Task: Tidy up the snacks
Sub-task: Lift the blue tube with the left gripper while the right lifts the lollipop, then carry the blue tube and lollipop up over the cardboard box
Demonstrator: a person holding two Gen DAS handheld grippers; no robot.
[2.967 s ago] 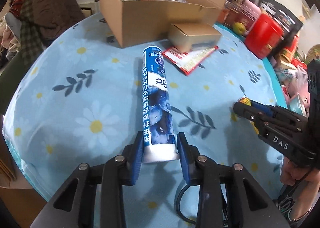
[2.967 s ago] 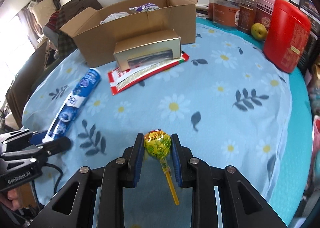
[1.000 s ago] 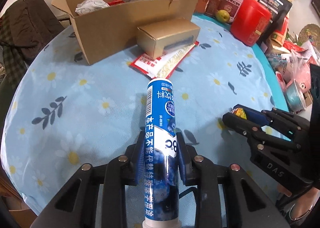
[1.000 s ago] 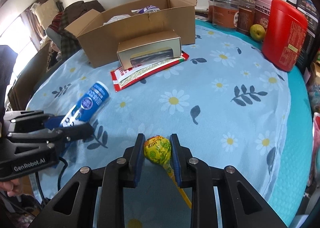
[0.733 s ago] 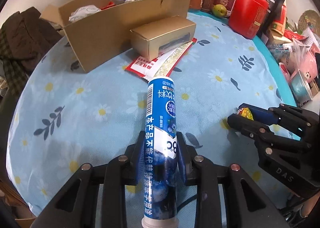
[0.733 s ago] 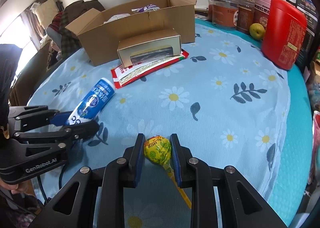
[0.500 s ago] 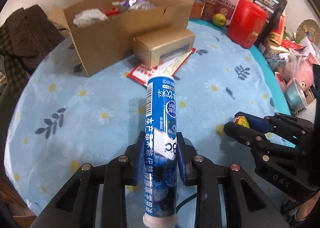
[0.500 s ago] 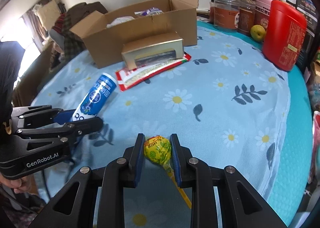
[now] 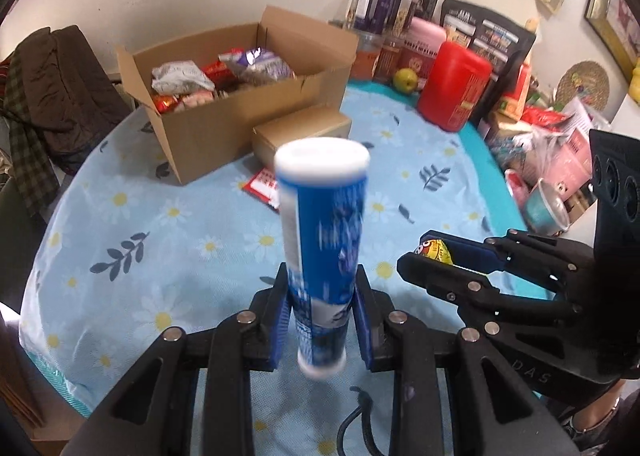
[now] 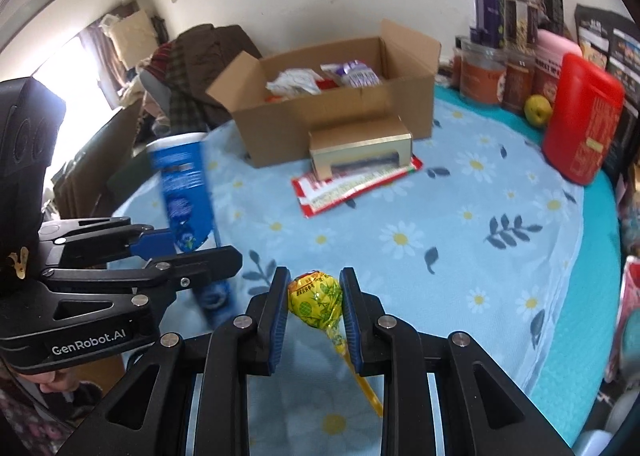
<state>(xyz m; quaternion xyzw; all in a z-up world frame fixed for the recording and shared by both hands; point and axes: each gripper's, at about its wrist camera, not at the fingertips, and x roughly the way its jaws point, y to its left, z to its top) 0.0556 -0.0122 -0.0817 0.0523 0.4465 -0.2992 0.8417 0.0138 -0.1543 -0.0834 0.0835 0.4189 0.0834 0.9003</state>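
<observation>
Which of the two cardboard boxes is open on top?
The big brown carton at the back: its flaps stand up and snack packets show inside. The small gold-edged box in front of it is closed on top, resting on a red packet.

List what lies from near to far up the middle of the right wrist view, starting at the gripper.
right gripper shut on the lollipop → red-and-white packet → gold box → cardboard box holding snacks.

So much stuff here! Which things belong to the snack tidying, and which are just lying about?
In the job: blue tube in left gripper; lollipop in right gripper; cardboard box.
Lying about: red canister, jars, yellow fruit, clothes.
</observation>
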